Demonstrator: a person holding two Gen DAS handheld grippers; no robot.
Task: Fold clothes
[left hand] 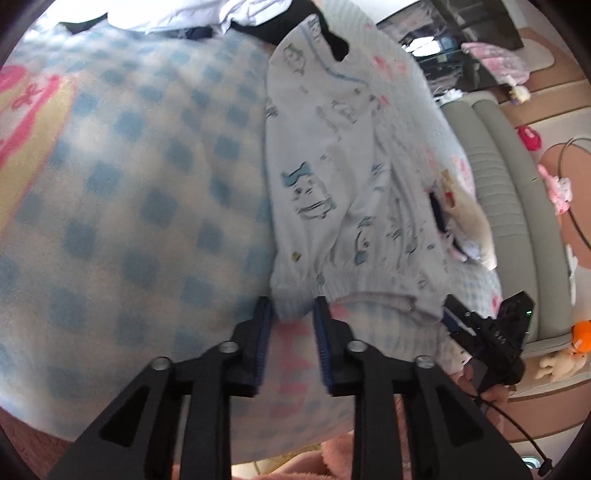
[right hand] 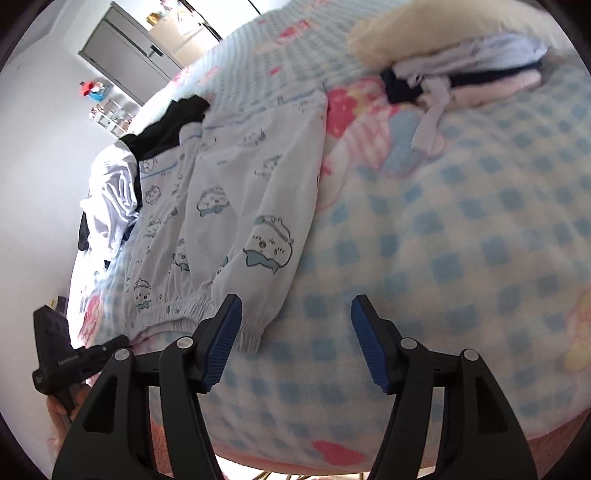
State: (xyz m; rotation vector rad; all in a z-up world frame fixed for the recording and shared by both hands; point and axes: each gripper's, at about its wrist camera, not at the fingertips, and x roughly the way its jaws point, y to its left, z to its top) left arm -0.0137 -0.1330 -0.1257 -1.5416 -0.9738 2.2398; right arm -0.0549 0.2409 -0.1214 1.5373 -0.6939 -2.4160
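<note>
On the bed: everything sits on a fleecy blue-and-white checked blanket (right hand: pixel 480 221) with pink and yellow cartoon patches, so I'm using that as the landmark.
Task item: pale blue pajama pants (right hand: pixel 229 206) printed with little cartoon critters, spread flat on the blanket, elastic waistband at the near edge toward both grippers.
Left gripper (left hand: pixel 291 317): jaws partly open, straddling the left corner of the waistband. Fabric sits between the pads, but a gap shows on either side, so it's not pinched.
Right gripper (right hand: pixel 295 325): jaws wide apart, holding nothing. Its left finger (right hand: pixel 221 343) overlaps the right corner of the waistband, its right finger is over bare blanket.
Cross views: each wrist camera catches the other gripper at the pants' opposite waistband corner, with a bit of the person's hand under it.
Far end of the pants: a black garment (right hand: pixel 170 125) lies over the leg ends, with crumpled white clothing (right hand: pixel 114 195) just beside it.
Far right of the blanket, right wrist view: a stack of folded clothes (right hand: pixel 465 77) in white, navy and pink, touching a cream fluffy thing (right hand: pixel 399 33).
Off the blanket, left wrist view: grey padded bed edge (left hand: pixel 517 206) with small plush toys near it.
</note>
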